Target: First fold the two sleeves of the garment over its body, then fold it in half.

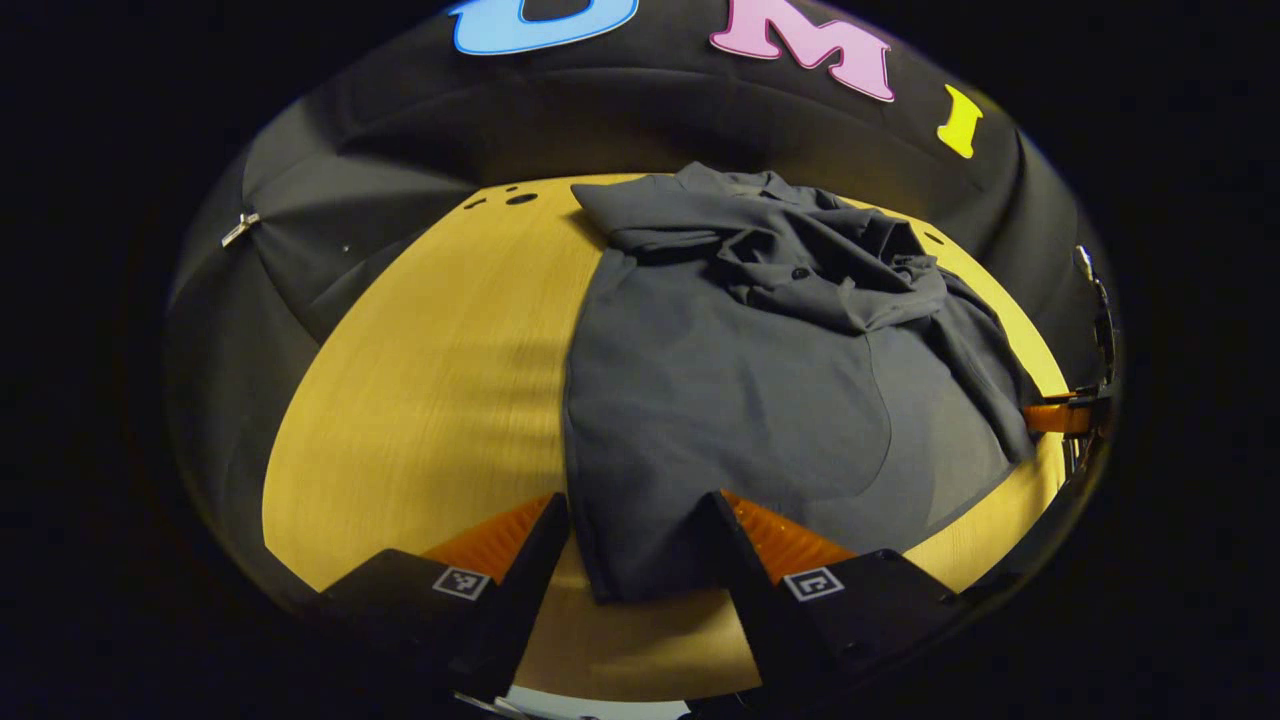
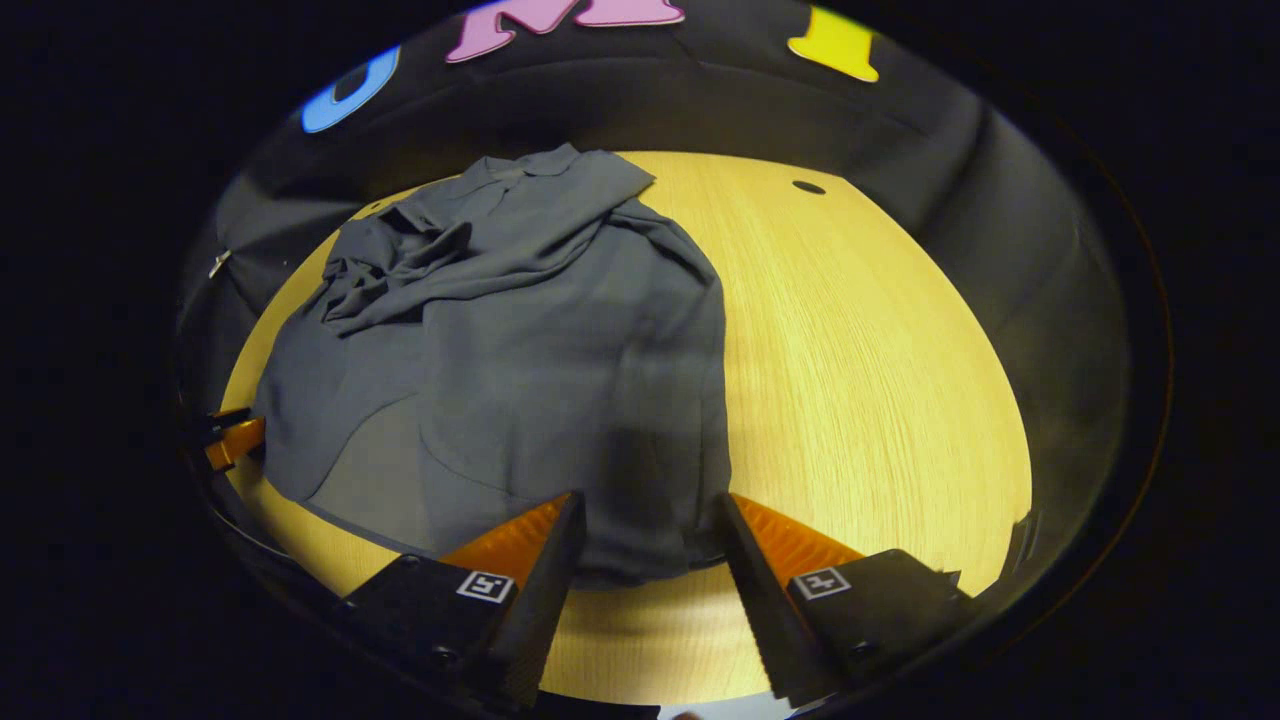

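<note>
Wooden table (image 1: 420, 380) bears crumpled grey garment (image 1: 760, 400), sleeves bunched.

Yellow wooden table (image 1: 420, 400) with round top, small dark holes (image 1: 521, 198) near far edge. Black cloth wall (image 1: 400, 150) behind. Small metal clip (image 1: 240, 228) on cloth.
</note>
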{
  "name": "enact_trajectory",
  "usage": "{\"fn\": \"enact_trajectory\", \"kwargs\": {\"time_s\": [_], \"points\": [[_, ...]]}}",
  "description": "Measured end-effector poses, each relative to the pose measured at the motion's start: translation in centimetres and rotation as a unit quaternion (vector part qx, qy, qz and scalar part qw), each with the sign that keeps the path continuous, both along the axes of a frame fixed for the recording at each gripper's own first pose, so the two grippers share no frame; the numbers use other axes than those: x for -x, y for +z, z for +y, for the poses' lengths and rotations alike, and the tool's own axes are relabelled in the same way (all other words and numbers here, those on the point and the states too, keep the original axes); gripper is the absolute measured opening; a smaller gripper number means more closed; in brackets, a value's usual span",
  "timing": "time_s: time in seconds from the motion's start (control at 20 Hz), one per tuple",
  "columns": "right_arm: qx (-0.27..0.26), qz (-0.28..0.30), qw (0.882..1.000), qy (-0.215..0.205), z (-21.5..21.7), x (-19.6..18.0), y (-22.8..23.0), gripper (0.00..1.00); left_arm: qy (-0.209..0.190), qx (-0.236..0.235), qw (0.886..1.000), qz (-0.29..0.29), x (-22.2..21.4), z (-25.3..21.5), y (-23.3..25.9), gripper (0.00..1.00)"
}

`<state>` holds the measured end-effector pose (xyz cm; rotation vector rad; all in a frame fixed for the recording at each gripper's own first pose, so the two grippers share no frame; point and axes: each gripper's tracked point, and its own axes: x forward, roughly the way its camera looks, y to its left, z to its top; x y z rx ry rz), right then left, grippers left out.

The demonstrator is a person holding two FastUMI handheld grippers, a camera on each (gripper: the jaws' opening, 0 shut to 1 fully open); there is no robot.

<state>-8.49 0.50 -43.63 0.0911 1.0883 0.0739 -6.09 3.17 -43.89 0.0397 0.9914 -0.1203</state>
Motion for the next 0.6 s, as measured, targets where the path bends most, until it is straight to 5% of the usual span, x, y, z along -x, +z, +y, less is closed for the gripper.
{"fn": "enact_trajectory", "kwargs": {"time_s": [0.15, 0.25, 0.6], "points": [[-0.04, 0.003, 0.999, 0.021, 1.8, -0.6, -0.4, 0.39, -0.025, 0.002, 1.0, 0.005, -0.7, -1.6, 0.0, 0.24], [-0.065, 0.017, 0.998, -0.008, 1.3, -0.6, -0.2, 0.07, -0.02, 0.009, 1.0, 0.014, -1.2, -1.5, -0.1, 0.09], [-0.093, -0.009, 0.996, -0.008, 1.8, 0.6, 3.6, 0.05, -0.018, 0.068, 0.996, 0.047, 1.2, -1.4, 1.9, 0.06]]}}
